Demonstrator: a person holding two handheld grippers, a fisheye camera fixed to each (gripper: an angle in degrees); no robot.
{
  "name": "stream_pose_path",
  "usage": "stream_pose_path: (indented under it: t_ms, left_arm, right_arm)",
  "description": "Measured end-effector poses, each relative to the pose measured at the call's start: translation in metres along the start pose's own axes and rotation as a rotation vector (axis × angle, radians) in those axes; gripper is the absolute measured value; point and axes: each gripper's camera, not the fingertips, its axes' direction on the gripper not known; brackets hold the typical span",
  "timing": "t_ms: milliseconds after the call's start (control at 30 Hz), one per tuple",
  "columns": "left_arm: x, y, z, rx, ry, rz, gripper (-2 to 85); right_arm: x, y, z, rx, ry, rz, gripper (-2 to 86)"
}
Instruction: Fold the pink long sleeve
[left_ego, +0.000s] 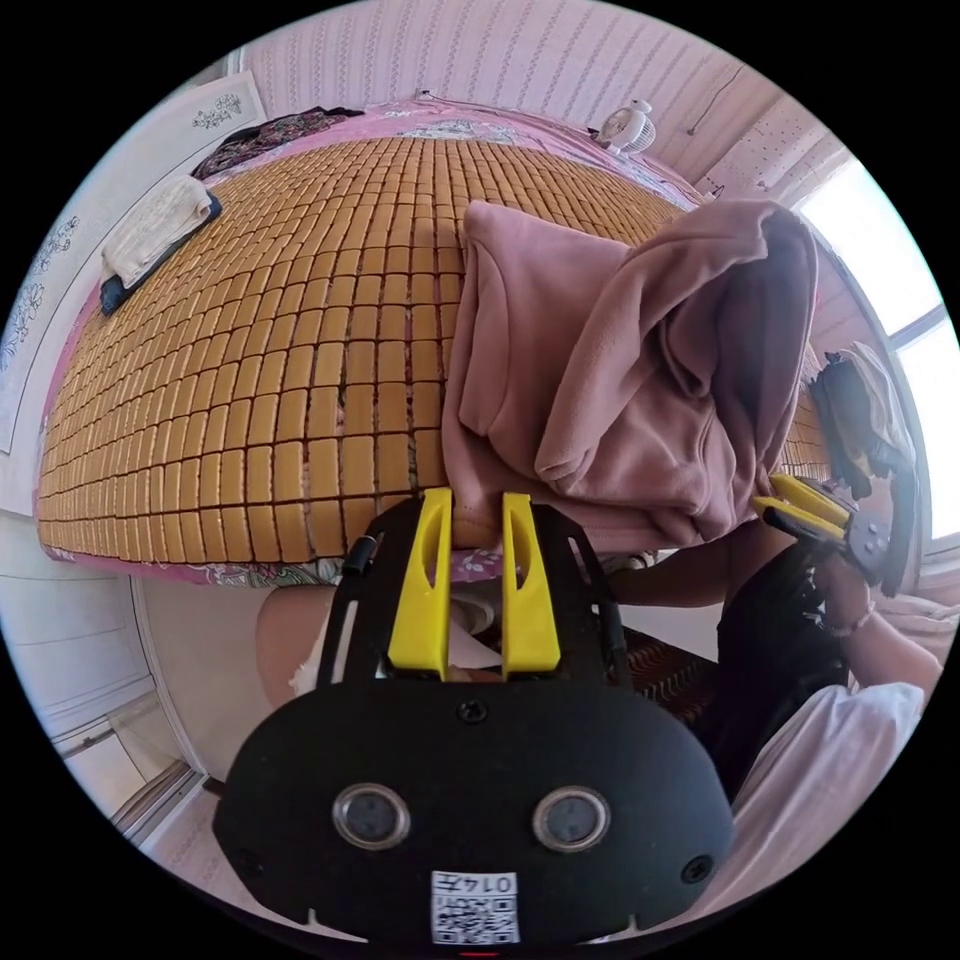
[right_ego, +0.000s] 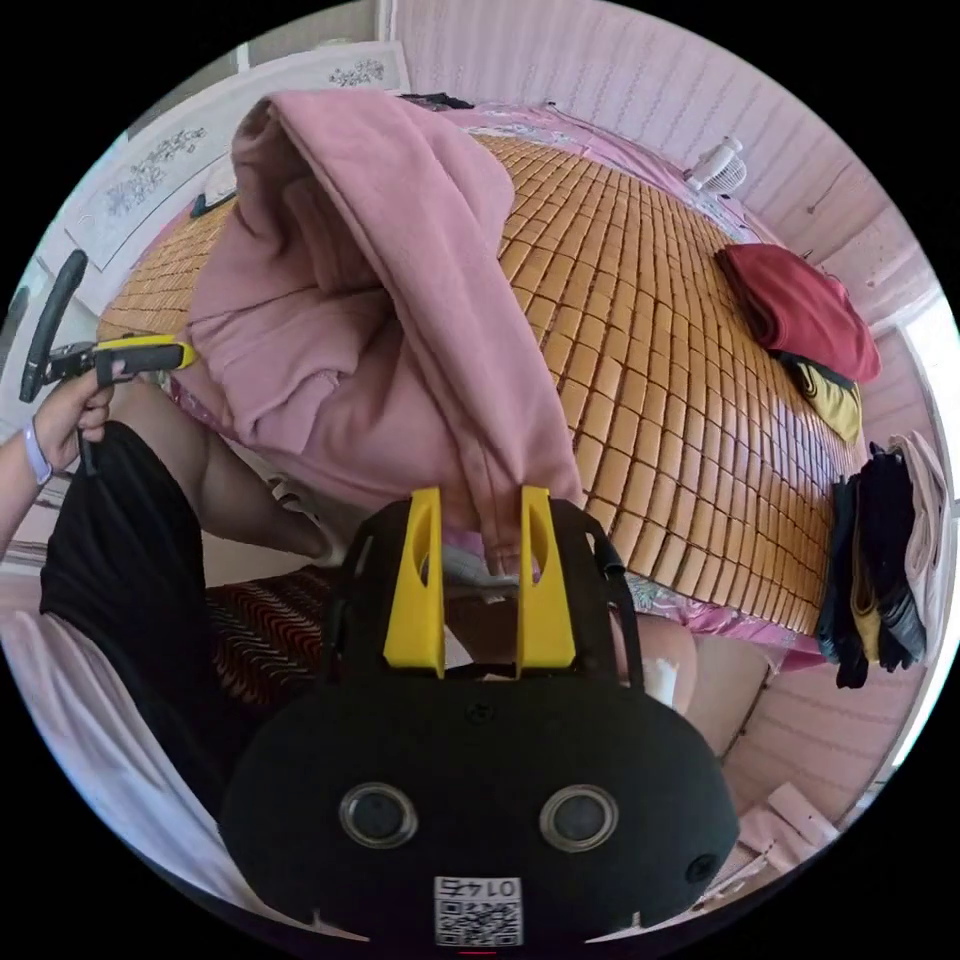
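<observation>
The pink long sleeve (left_ego: 600, 400) lies heaped on the bamboo mat (left_ego: 280, 350) at the bed's near edge, one fold raised high. My left gripper (left_ego: 474, 500) has its jaws close together on the garment's near hem. It appears again as the left gripper (right_ego: 185, 352), a hand holding it at the heap's edge. In the right gripper view the pink long sleeve (right_ego: 380, 300) sends a narrow corner down over the bed edge between the jaws of my right gripper (right_ego: 480, 500). Those jaws stand apart, and the cloth touches only one. The right gripper (left_ego: 765, 505) meets the heap's far corner.
A folded cream towel (left_ego: 155, 235) and dark patterned clothes (left_ego: 270, 130) lie at the mat's far side. A red garment (right_ego: 800, 300), a yellow one (right_ego: 830, 395) and dark clothes (right_ego: 880, 560) sit along another edge. A small fan (right_ego: 720, 165) stands by the wall. The person's legs are below.
</observation>
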Motion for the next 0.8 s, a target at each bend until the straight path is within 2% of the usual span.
stream_pose_path:
  t_ms: [100, 233, 267, 400, 567, 733, 800]
  left_arm:
    - [-0.008, 0.005, 0.008, -0.001, -0.015, 0.008, 7.8]
    - [-0.022, 0.013, 0.018, 0.002, -0.017, 0.001, 6.4]
    - [-0.027, 0.016, 0.021, 0.001, -0.019, 0.000, 5.3]
    - [-0.061, 0.031, 0.025, 0.027, 0.112, 0.003, 2.9]
    - [-0.112, 0.057, 0.006, 0.124, 0.231, -0.007, 1.6]
    - [-0.155, 0.085, -0.018, 0.226, 0.309, -0.034, 0.8]
    - [-0.171, 0.098, -0.039, 0.307, 0.368, -0.031, 0.4]
  right_arm:
    - [0.017, 0.003, -0.005, 0.018, -0.043, 0.100, 7.1]
    - [0.019, 0.011, -0.015, 0.037, -0.039, 0.098, 4.5]
    - [0.026, 0.012, -0.023, 0.039, -0.069, 0.170, 3.9]
    - [0.084, 0.033, -0.062, 0.166, -0.402, 0.494, 2.5]
    - [0.133, 0.058, -0.114, 0.340, -0.574, 0.574, 1.6]
    - [0.152, 0.080, -0.142, 0.383, -0.597, 0.558, 1.3]
    - [0.159, 0.090, -0.156, 0.442, -0.707, 0.566, 1.2]
